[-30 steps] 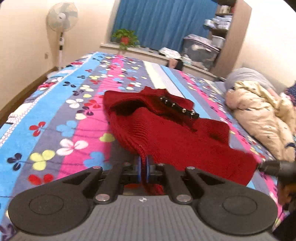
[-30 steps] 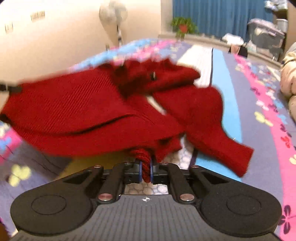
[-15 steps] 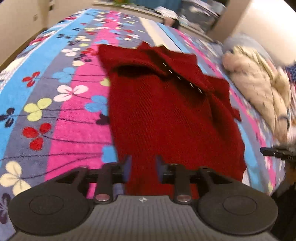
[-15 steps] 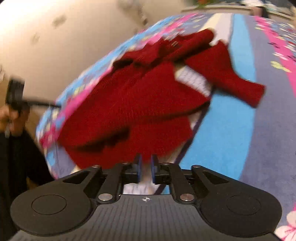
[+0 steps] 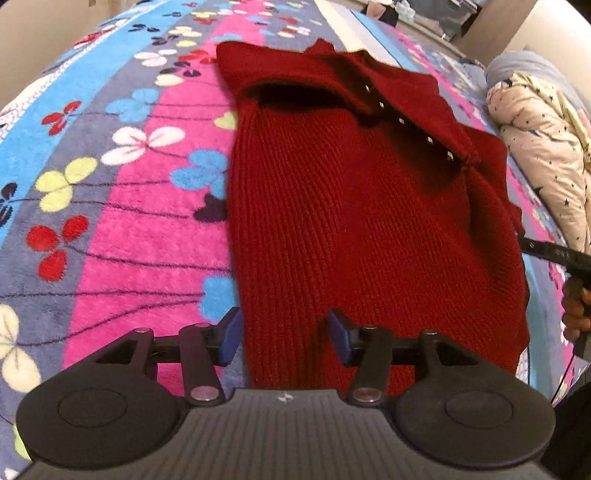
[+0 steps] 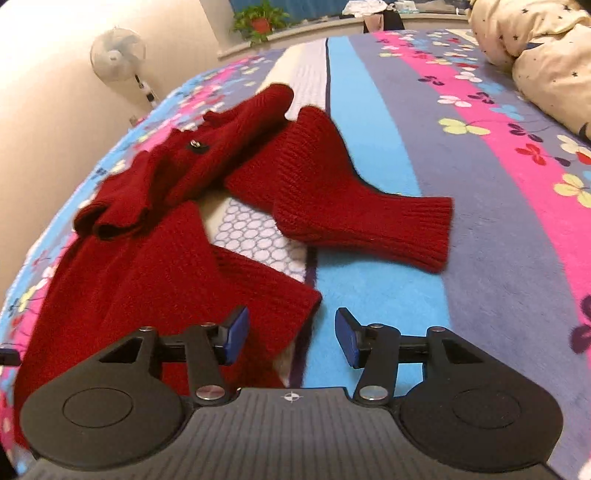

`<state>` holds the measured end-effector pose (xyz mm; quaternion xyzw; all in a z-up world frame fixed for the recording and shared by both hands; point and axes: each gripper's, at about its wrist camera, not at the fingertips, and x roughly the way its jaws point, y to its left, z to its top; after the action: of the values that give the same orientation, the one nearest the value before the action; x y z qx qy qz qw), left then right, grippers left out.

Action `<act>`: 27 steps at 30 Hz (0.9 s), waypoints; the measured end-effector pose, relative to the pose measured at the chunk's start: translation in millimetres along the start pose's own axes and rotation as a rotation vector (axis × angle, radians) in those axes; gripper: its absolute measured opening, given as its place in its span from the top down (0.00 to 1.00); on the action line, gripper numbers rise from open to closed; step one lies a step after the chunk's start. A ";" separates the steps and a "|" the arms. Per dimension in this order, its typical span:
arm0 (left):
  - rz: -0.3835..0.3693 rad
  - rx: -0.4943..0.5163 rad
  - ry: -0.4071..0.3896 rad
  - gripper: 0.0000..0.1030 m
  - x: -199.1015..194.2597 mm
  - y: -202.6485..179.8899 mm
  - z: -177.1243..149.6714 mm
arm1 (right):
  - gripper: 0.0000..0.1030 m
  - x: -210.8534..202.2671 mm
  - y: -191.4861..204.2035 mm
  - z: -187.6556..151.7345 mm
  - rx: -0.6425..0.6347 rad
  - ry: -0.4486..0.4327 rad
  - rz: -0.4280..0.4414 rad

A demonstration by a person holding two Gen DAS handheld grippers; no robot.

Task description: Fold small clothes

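A small dark red knitted cardigan (image 5: pixel 347 206) lies spread flat on the flowered bedspread (image 5: pixel 140 229), hem toward me, with a row of metal snaps near the collar. My left gripper (image 5: pixel 284 338) is open just above the hem, holding nothing. In the right wrist view the cardigan (image 6: pixel 155 273) lies at the left, with one sleeve (image 6: pixel 354 206) stretched out to the right. My right gripper (image 6: pixel 291 338) is open over the hem's right corner, holding nothing. The right gripper's tip also shows in the left wrist view (image 5: pixel 554 254).
A cream star-printed quilt (image 5: pixel 546 147) is bunched on the bed to the right, also in the right wrist view (image 6: pixel 535 48). A standing fan (image 6: pixel 118 55) and a potted plant (image 6: pixel 258 18) stand beyond the bed's far edge by the wall.
Both grippers were shut on the cardigan's hem and held it up. They laid it flat on the bed, let go and opened.
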<state>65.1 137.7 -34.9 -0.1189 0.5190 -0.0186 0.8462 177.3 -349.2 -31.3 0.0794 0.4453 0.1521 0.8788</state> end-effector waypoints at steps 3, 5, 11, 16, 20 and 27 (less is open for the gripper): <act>0.008 0.027 0.020 0.45 7.7 -3.5 -0.4 | 0.47 20.8 11.6 0.6 -0.073 0.017 -0.020; 0.017 0.041 0.028 0.45 11.0 -5.6 -0.2 | 0.46 29.0 11.0 4.5 -0.100 0.012 -0.032; 0.029 0.055 0.033 0.41 14.4 -11.1 1.0 | 0.48 27.4 5.5 6.9 -0.095 0.010 -0.011; 0.041 0.071 0.030 0.41 13.5 -12.9 0.0 | 0.48 22.0 -1.7 8.9 -0.076 -0.004 -0.032; 0.041 0.065 0.028 0.41 12.8 -11.9 -0.4 | 0.46 22.6 -6.8 7.5 -0.062 -0.001 -0.086; 0.046 0.076 0.028 0.41 13.9 -13.4 -0.8 | 0.49 27.1 2.0 2.9 -0.108 0.018 -0.071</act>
<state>72.0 122.4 -44.4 -0.0745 0.5324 -0.0204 0.8430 194.3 -338.3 -49.6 0.0146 0.4468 0.1454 0.8826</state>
